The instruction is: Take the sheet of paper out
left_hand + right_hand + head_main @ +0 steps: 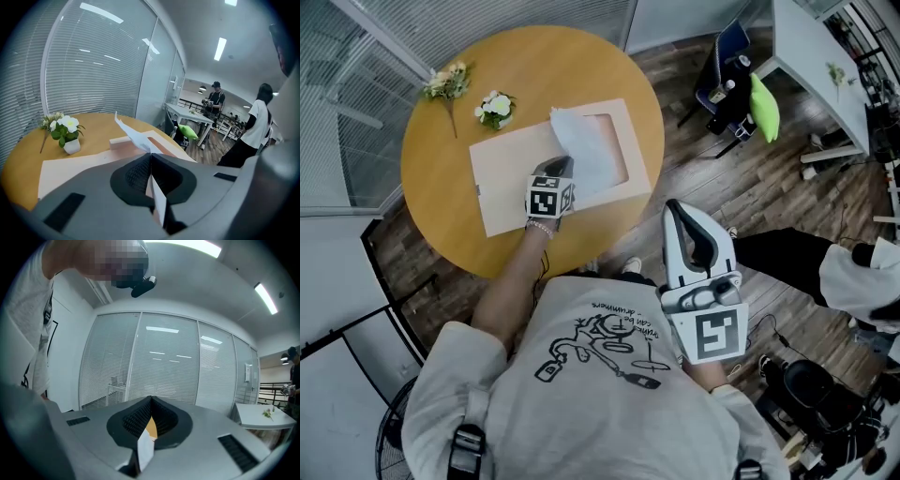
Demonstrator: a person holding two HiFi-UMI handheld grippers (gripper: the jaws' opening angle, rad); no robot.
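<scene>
Head view: paper [587, 148] in left claw [562, 163]

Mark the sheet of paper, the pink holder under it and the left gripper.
sheet of paper [589, 150]: head view, middle of the white sheet.
pink holder [511, 183]: head view, bare flat face left of the gripper.
left gripper [151, 154]: left gripper view, where the jaws pinch the sheet.

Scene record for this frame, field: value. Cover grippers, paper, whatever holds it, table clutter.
surface: round wooden table
container: flat beige envelope, lying on the table
paper: white sheet of paper, lifted over the envelope's open end
left gripper: shut on the sheet's near edge
right gripper: shut, empty, held off the table's edge
other: small pot of white flowers; loose flower sprig
</scene>
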